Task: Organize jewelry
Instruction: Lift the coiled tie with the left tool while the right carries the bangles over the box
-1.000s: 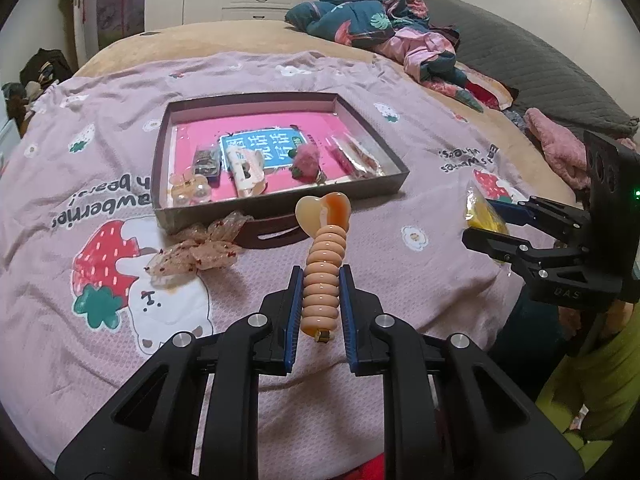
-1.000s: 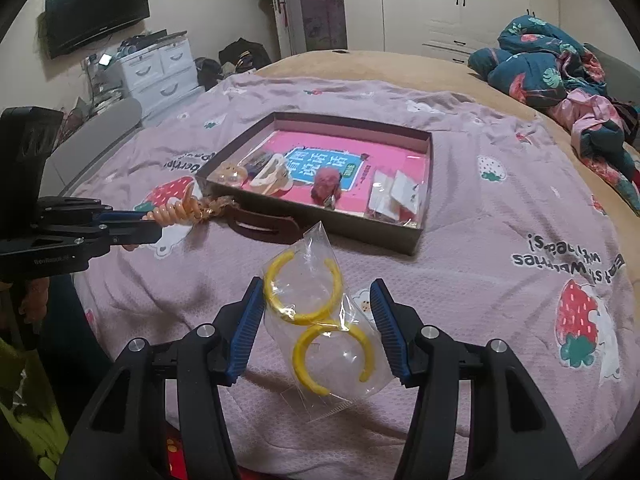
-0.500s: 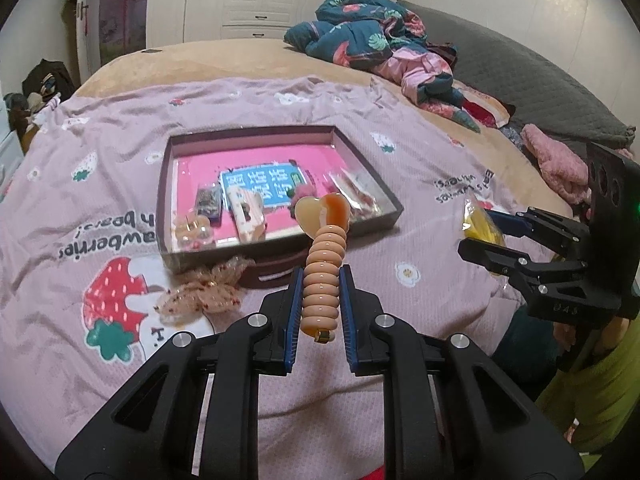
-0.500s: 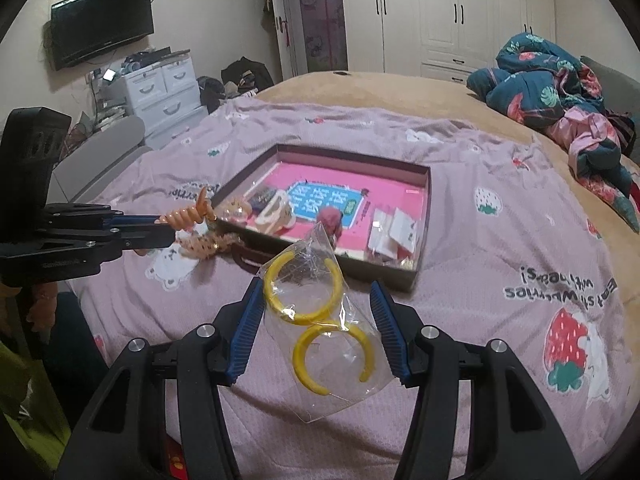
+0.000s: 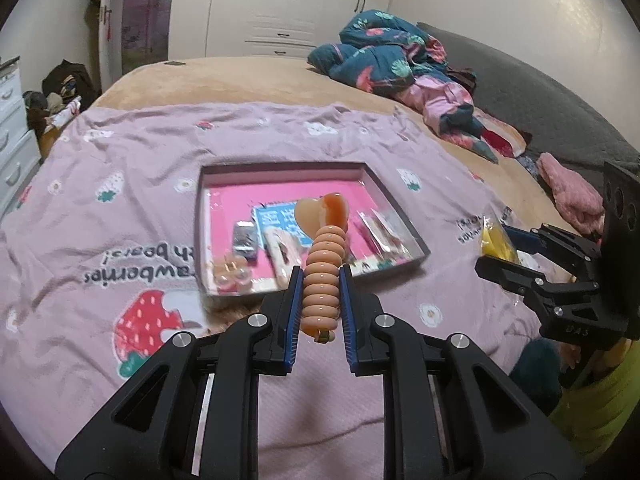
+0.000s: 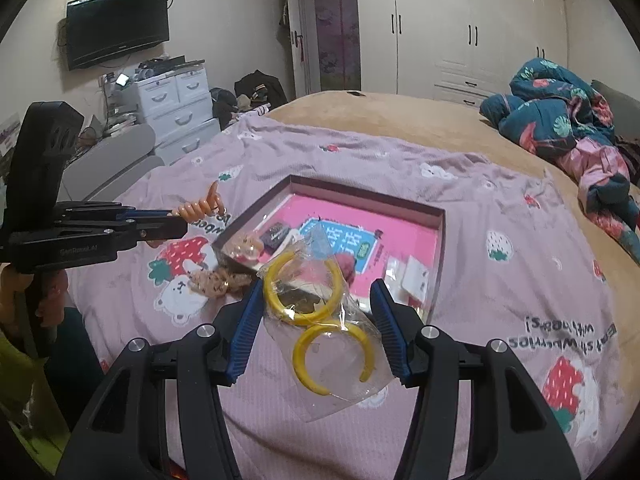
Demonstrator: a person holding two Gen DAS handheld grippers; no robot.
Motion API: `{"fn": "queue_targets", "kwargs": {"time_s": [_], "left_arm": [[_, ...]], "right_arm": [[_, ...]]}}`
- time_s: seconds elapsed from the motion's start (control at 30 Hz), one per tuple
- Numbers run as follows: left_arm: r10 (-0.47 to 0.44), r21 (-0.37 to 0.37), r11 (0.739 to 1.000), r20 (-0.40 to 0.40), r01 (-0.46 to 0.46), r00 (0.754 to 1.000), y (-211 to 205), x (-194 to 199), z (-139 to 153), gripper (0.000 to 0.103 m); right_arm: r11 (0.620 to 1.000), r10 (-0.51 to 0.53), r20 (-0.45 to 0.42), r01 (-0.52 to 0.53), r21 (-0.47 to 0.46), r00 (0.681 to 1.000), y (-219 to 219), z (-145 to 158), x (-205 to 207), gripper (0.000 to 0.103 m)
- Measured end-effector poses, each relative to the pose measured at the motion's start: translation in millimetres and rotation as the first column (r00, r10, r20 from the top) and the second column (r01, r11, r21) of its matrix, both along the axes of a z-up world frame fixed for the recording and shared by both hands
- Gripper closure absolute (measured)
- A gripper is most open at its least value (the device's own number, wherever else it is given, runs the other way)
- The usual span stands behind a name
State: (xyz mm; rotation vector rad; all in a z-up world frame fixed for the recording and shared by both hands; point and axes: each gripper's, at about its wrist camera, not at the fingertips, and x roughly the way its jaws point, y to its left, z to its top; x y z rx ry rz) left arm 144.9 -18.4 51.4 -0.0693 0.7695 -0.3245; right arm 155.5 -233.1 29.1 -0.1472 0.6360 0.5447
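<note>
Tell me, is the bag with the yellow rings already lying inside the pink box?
No, the bag with the yellow rings is held between the right gripper fingers, in front of the pink box.

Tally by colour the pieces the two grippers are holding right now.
Orange spiral hair tie with a heart charm, in the left gripper: 1
Yellow open hoops in a clear plastic bag, in the right gripper: 2
Total: 3 pieces

bare blanket [image 6: 500, 216] around box [image 6: 440, 248], box floor seemingly crowded
</note>
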Motion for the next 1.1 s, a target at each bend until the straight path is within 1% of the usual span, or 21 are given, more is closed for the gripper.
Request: {"fn": "queue_targets", "kwargs": {"time_s": [0.27,0.5,0.67,0.93,1.1], "left_arm": [[0.037,-0.004,0.999,0.011,-0.037,0.999,10.7,25.6,4.1,0.092],[0.078,-0.005,0.997,-0.023,-0.078,0.997,17.2,57.7,-12.8,0.092],[0.096,0.005,0.995,-0.057,-0.096,0.994,19.5,82.3,-30.6,0.092],[0.107,0.026,0.994,-0.109,-0.104,0.988,17.6,119.5,-59.4,0.092],[0.099,0.025,0.995,-0.141,-0.097,0.985,15.4,133.4,-74.2,0.092]], "right_arm": [[1.0,-0.002,0.011,0.002,-0.008,1.0,10.9,2.7,30.7,0.05],[0.999,-0.038,0.003,0.038,-0.01,0.999,13.2,-5.8,66.1,0.05],[0.997,-0.073,-0.03,0.073,-0.018,0.997,10.7,-21.5,94.3,0.05],[0.992,-0.129,-0.087,0.127,-0.029,0.988,1.0,-46.9,127.8,0.05],[0.989,-0.144,-0.149,0.137,-0.054,0.978,1.7,-71.8,148.9,0.05]]}}
